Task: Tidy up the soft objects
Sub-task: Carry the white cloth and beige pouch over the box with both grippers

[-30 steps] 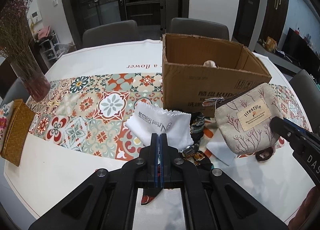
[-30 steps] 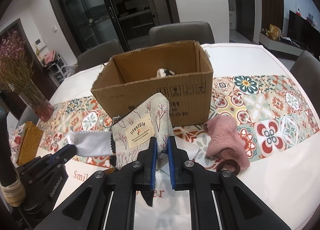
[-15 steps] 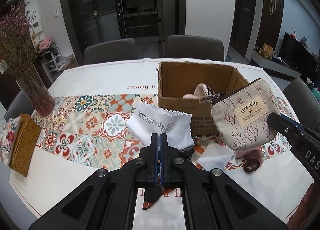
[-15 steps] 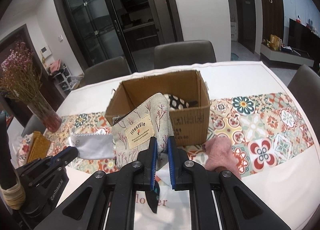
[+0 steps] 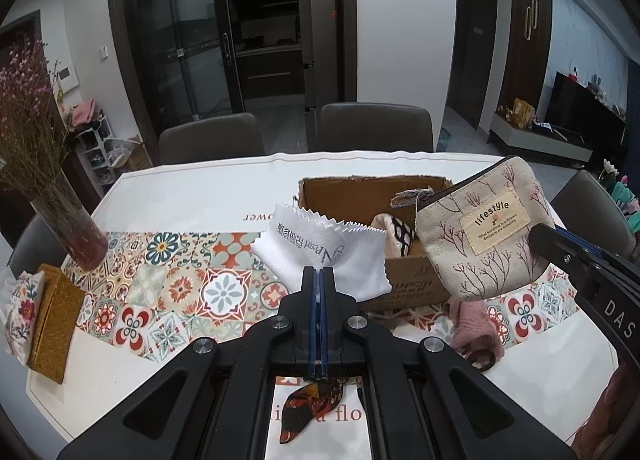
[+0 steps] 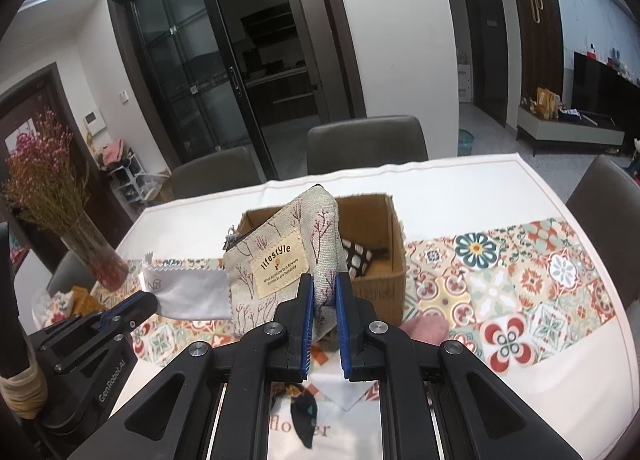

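1. Carrying two soft items toward the box (image 5: pixel 404 288): the step in hand, by my reading, is the transfer, both items lifted clear of the table (image 5: pixel 192 188).
2. The pouch (image 6: pixel 280 264) hangs at centre frame in the right wrist view, in front of the box's near wall. The right gripper (image 6: pixel 322 300) is clenched on the pouch's lower right corner; fabric fills the narrow gap between the blue pads.
3. The cloth (image 5: pixel 324 248) sits at centre frame in the left wrist view, overlapping the box's left wall. The left gripper (image 5: pixel 318 280) is clamped fully on the cloth's lower edge, with no gap visible.
4. Inside the box lies a spotted item (image 6: pixel 358 258); open floor remains to its right.
5. The next move, in my judgement, calls for bringing each item over the rim before letting go. The pouch is bulky and would snag on the near wall if lowered early. The cloth is limp and could drape across the left wall.
6. Edges: the box flaps are open, and its rim is the only barrier.
7. Room: a pink item (image 5: pixel 476 324) lies on the table at lower right in the left view, just in front of the box. A vase (image 5: pixel 70 228) stands well apart at far left. The two grippers are close side by side, so a staggered drop looks safer.
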Motion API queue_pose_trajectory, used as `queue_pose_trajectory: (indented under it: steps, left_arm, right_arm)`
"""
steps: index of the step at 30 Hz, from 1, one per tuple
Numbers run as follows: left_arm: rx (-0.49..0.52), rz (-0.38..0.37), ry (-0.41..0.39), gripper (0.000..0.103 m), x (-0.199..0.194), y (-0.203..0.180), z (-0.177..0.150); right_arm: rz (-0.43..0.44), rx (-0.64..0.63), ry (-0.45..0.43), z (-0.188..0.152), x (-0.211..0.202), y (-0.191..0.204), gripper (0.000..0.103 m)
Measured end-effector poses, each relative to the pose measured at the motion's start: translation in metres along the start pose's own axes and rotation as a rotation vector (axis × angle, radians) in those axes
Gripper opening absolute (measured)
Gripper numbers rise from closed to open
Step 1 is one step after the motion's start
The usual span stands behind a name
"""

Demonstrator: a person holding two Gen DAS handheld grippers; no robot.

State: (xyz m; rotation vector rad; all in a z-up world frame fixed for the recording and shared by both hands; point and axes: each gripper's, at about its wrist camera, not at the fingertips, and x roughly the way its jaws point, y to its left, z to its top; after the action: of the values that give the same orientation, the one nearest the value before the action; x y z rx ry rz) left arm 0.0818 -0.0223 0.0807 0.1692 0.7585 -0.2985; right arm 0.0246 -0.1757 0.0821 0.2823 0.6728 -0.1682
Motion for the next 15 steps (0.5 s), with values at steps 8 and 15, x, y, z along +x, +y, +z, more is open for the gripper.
queue_pose_trajectory:
  steps: [8,15]
  left_arm:
    - [0.022,-0.015,-0.033,0.003,0.001,-0.007,0.03]
    - [0.036,-0.032,-0.033,0.003,0.012,-0.012,0.048]
  right_arm:
    - [-0.016,-0.001,-0.034,0.024,-0.003,-0.003,0.012]
    - [-0.026,0.007,-0.041,0.039,0.003,-0.009,0.012]
